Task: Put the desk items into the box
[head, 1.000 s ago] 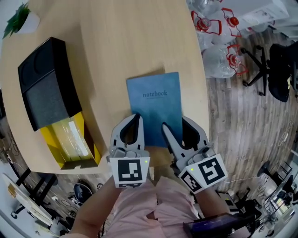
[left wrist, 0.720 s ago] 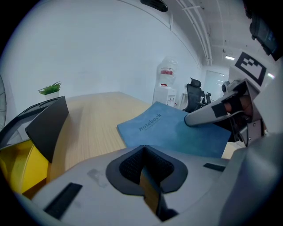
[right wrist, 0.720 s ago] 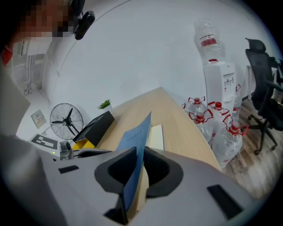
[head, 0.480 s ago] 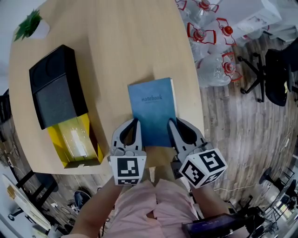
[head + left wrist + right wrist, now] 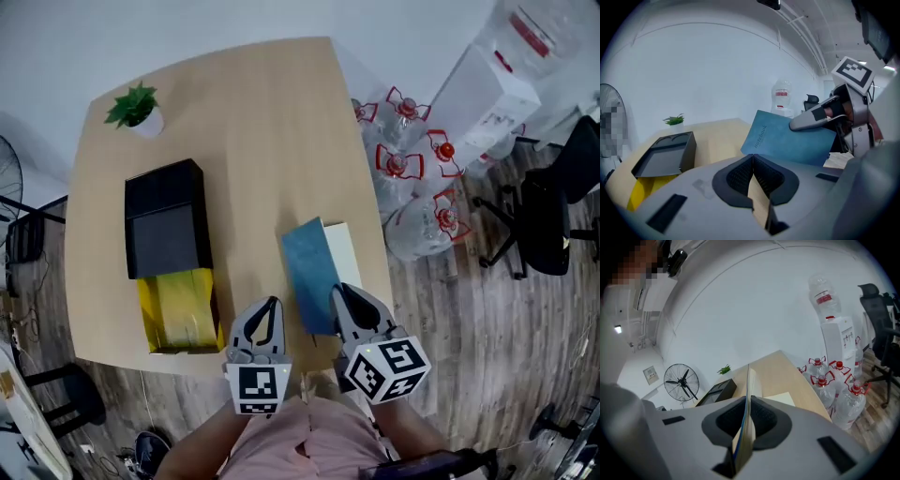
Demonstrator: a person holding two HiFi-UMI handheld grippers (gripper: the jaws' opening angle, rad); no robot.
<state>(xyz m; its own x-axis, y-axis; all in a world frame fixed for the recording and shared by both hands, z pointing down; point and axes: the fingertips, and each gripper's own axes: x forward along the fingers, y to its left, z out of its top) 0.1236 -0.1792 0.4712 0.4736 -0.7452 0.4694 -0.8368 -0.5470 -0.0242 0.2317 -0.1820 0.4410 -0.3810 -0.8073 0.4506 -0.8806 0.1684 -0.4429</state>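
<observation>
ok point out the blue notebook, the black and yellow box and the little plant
blue notebook (image 5: 309, 272), head view, middle of its blue cover
box (image 5: 166, 239), head view, on its black part
plant (image 5: 134, 101), head view, on its green leaves

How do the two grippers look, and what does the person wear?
The left gripper and the right gripper are alike: light grey curved jaws with black ribbed pads, each bearing a white cube with black square markers. The person wears pink clothing.
</observation>
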